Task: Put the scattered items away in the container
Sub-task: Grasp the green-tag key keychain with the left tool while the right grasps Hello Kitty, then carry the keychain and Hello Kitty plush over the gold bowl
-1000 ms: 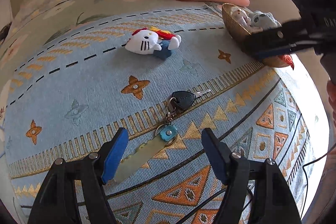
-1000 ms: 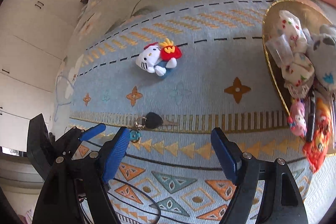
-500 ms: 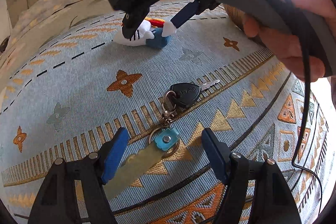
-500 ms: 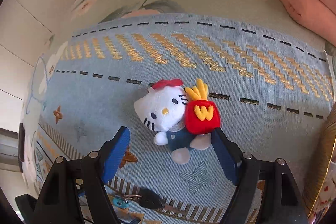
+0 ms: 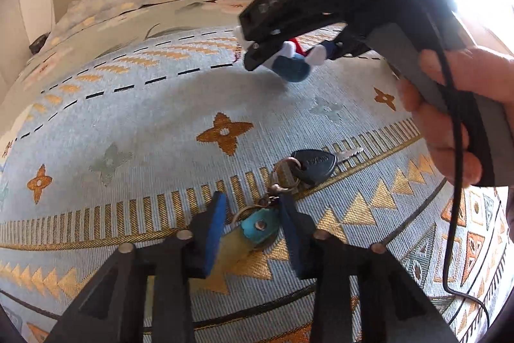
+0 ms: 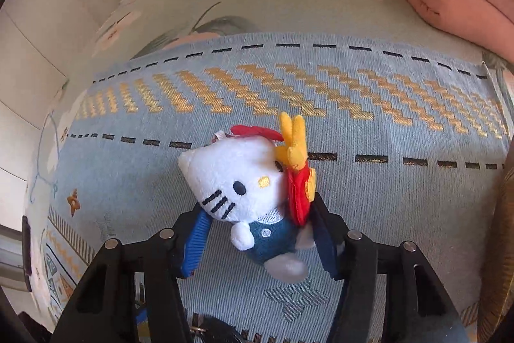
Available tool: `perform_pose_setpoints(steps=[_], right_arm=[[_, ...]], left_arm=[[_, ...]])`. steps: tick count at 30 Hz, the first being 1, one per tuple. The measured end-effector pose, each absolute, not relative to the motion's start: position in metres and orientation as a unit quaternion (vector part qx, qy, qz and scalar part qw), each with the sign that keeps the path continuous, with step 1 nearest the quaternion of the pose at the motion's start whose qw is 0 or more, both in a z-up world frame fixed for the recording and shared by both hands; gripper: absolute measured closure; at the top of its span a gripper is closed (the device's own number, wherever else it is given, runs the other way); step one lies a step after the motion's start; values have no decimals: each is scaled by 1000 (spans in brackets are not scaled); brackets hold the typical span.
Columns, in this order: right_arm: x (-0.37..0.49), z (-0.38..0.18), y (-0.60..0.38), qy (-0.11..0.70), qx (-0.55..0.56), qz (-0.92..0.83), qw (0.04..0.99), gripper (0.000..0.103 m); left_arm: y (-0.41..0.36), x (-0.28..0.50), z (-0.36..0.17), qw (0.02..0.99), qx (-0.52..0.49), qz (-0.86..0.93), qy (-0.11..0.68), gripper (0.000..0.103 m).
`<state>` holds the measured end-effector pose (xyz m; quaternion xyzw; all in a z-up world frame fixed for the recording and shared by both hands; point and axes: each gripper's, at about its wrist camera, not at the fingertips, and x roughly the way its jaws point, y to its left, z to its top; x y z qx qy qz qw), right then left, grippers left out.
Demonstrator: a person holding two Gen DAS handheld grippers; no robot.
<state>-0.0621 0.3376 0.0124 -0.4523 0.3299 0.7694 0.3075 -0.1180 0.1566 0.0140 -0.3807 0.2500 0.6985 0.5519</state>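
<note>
Now, closing in on both sides.
Left gripper (image 5: 252, 227): fingers narrowing around the keyring (image 5: 257, 225).
Right gripper (image 6: 260, 241): fingers narrowing, pinching the cat plush (image 6: 244, 182) above the bed cover (image 6: 369, 124).

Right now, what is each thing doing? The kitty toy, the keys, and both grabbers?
Kitty toy: tilted, squeezed between the right grabber's pads.
Keys: lying flat on the blanket, blue tag between the left grabber's pads.
Left grabber: just been closing around the tag.
Right grabber: just been closing, now holding the toy.
</note>
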Motion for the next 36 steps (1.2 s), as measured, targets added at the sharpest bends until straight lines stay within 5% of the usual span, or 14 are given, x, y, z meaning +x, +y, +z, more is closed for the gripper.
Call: perform_pose_setpoints(steps=[13, 16, 18, 26, 27, 29, 36], right_arm=[[29, 73, 290, 366, -419, 764, 326, 45], [55, 86, 276, 375, -414, 761, 329, 45], [72, 97, 266, 377, -408, 760, 338, 45], [128, 119, 237, 395, -395, 745, 366, 45], [134, 119, 235, 398, -393, 741, 370, 44], [146, 115, 232, 412, -389, 735, 373, 44], [166, 85, 224, 465, -387, 702, 375, 44]], left_arm=[[128, -95, 47, 570, -411, 679, 212, 80], [124, -86, 67, 580, -403, 678, 204, 85], [122, -78, 83, 587, -392, 678, 205, 101], [124, -50, 128, 596, -343, 688, 232, 99], [123, -54, 124, 588, -348, 691, 234, 95], [124, -64, 106, 561, -397, 685, 242, 27], [127, -56, 56, 531, -425, 697, 230, 24]])
